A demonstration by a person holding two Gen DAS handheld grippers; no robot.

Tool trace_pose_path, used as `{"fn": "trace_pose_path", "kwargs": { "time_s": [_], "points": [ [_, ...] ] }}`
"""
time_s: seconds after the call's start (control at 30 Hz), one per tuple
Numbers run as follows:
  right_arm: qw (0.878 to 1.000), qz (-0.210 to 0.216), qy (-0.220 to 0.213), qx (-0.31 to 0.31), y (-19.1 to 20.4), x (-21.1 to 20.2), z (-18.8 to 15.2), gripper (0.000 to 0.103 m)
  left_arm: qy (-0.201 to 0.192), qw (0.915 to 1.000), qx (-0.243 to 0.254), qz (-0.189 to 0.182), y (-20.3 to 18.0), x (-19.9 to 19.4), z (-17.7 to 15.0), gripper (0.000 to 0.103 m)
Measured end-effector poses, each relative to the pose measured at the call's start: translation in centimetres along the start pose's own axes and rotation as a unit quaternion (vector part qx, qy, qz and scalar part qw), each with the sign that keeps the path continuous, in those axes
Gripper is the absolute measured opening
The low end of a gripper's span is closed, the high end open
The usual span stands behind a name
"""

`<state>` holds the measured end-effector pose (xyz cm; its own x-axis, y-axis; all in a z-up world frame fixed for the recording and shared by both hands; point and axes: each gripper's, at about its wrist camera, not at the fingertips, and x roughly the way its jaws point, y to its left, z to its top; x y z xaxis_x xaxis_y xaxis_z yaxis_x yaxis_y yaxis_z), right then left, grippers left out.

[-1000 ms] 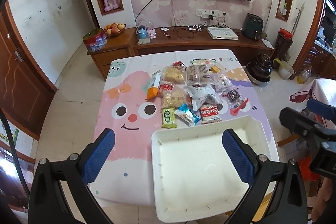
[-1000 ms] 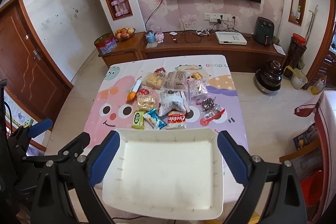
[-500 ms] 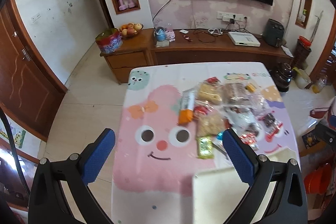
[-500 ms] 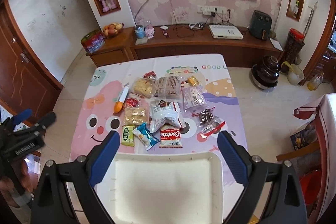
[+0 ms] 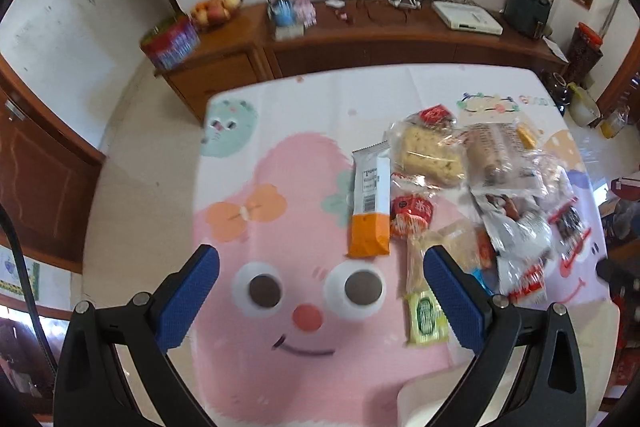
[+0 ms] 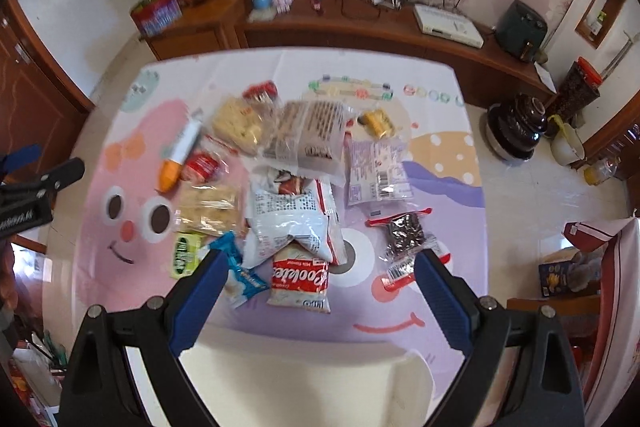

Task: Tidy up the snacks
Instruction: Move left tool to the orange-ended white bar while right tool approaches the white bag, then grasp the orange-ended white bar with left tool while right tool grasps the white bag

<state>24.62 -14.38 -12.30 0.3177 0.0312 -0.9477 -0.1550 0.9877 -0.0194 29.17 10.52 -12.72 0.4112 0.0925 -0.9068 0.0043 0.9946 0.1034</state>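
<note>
Tongs, left [image 5: 318, 291] and right [image 6: 318, 289], spread empty above heaped snacks [image 6: 294, 195], tray [image 6: 304, 379] nearest.

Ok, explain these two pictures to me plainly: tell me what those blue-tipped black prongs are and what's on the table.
The prongs are two hand-held grippers; a person carries one in each hand, with a camera on each looking along its fingers. One picture is from the left gripper, the other from the right gripper. Both are open and hold nothing. Below is a table with a cartoon tablecloth and a pile of wrapped snacks: a Cookies packet, an orange-and-white bar, a green packet. At the near edge is a white tray, empty where visible.
</note>
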Motion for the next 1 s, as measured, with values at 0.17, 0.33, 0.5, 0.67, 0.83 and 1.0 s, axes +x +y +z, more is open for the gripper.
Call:
{"fn": "trace_pose_path", "kwargs": {
  "time_s": [0.17, 0.33, 0.5, 0.67, 0.83, 1.0],
  "points": [
    [1.000, 0.010, 0.022, -0.005, 1.1, 4.0, 0.9, 0.095, 0.035, 0.9994, 0.006, -0.001, -1.5, 6.2, 1.5, 0.102],
    [0.999, 0.005, 0.050, -0.015, 2.0, 7.4, 1.4, 0.095, 0.067, 0.9975, -0.020, -0.010, -1.8, 11.2, 2.6, 0.100],
    [0.998, -0.006, 0.059, -0.022, 2.6, 9.1, 1.6, 0.095, 0.082, 0.9954, -0.047, -0.014, -1.6, 14.2, 3.0, 0.099],
    [0.997, -0.017, 0.071, -0.018, 2.3, 10.9, 1.8, 0.095, 0.090, 0.9950, -0.043, -0.004, -2.3, 15.7, 3.1, 0.095],
    [0.996, 0.020, 0.089, 0.020, 1.5, 12.4, 2.3, 0.095, 0.114, 0.9929, -0.035, 0.004, -2.8, 17.1, 3.1, 0.078],
    [0.994, 0.031, 0.096, 0.044, 0.7, 13.6, 1.8, 0.088, 0.122, 0.9891, -0.068, -0.044, -1.7, 17.0, 3.0, 0.040]
  ]
}}
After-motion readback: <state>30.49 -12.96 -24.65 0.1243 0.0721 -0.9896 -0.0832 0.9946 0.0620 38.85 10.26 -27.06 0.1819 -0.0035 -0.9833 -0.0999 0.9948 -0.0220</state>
